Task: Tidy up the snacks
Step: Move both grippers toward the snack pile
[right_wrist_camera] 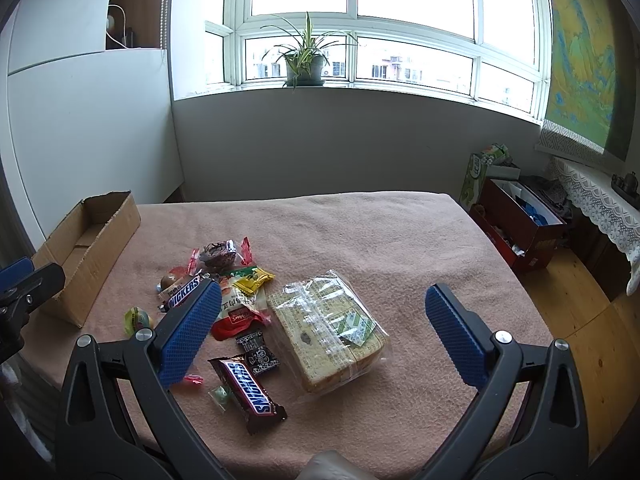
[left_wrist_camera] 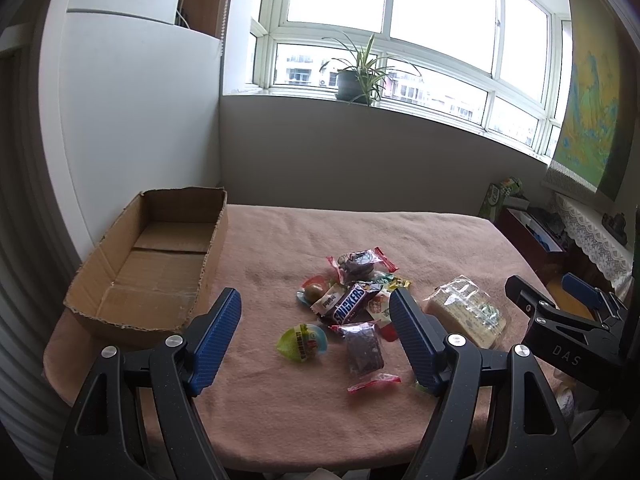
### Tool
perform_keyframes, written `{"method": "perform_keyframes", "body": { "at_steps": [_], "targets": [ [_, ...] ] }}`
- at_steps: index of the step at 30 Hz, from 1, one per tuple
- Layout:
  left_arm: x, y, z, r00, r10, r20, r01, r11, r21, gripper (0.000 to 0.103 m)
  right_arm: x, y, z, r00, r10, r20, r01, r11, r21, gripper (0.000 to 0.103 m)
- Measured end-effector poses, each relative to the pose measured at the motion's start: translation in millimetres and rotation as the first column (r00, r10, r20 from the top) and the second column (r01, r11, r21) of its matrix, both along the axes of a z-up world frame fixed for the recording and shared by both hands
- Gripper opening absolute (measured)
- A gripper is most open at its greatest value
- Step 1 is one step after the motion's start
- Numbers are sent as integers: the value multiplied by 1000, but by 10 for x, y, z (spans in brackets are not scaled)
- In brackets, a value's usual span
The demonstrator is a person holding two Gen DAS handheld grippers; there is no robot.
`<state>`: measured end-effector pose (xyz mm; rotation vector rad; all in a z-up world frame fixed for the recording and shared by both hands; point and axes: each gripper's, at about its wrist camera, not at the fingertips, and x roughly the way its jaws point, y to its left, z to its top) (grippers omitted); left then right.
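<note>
A pile of wrapped snacks lies mid-table: a Snickers bar (left_wrist_camera: 348, 307), a green egg-shaped candy (left_wrist_camera: 302, 342), a dark brownie pack (left_wrist_camera: 363, 350) and a clear-wrapped sandwich (left_wrist_camera: 466, 312). An empty cardboard box (left_wrist_camera: 160, 256) stands at the left. My left gripper (left_wrist_camera: 316, 314) is open and empty, above the table before the pile. My right gripper (right_wrist_camera: 322, 308) is open and empty over the sandwich (right_wrist_camera: 328, 330); a second Snickers bar (right_wrist_camera: 248, 388) lies near its left finger. The box (right_wrist_camera: 86, 240) also shows in the right wrist view.
The table wears a pink cloth (right_wrist_camera: 360, 232). Beyond its right edge are red boxes (right_wrist_camera: 520, 224) on a wooden floor and a lace-covered shelf (right_wrist_camera: 592, 196). A potted plant (right_wrist_camera: 306, 60) stands on the windowsill.
</note>
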<state>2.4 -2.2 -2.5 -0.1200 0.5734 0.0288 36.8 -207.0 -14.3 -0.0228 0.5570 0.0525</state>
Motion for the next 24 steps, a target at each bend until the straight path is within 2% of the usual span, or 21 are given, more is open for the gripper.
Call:
{"method": "perform_keyframes", "body": {
  "at_steps": [8, 24],
  "targets": [
    [21, 6, -24, 1000, -5, -1, 5, 1000, 20, 77, 25, 30, -58, 1000, 4, -5, -4, 1000, -1, 103],
    [57, 107, -150, 1000, -2, -6, 2, 1000, -8, 77, 67, -36, -166, 999, 17, -42, -17, 1000, 8, 103]
  ]
}}
